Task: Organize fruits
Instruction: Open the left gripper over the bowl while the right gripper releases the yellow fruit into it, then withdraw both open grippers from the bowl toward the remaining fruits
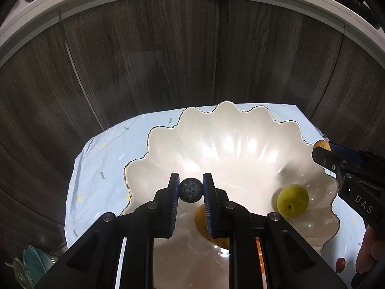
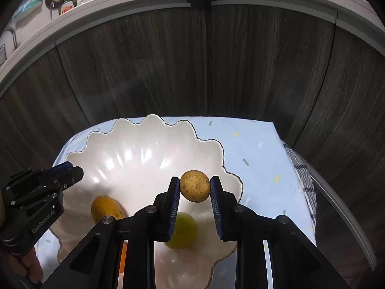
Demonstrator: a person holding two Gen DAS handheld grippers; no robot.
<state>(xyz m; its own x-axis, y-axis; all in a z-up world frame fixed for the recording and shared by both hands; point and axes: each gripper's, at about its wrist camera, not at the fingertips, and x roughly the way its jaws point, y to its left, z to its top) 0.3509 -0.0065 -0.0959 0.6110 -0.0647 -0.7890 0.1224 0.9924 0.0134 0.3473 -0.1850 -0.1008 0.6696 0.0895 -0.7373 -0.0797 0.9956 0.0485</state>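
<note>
A white scalloped bowl (image 1: 216, 125) (image 2: 144, 130) stands on a light blue cloth. My left gripper (image 1: 191, 190) is shut on a small dark round fruit (image 1: 190, 189), held above the bowl. My right gripper (image 2: 195, 189) is shut on a brownish-yellow round fruit (image 2: 195, 189), held above the bowl's right side; that fruit also peeks out at the right edge of the left wrist view (image 1: 322, 145). Inside the bowl lie a green round fruit (image 1: 292, 200) (image 2: 185, 231) and a yellow mango (image 2: 107, 208) (image 1: 201, 221), both partly hidden by fingers.
The blue cloth (image 2: 252, 149) covers a small table before dark wood cabinet doors (image 1: 144, 60). A small red fruit (image 1: 340, 263) lies on the cloth at the right. A checked towel (image 2: 302, 175) hangs at the table's right edge. A green object (image 1: 33, 262) sits lower left.
</note>
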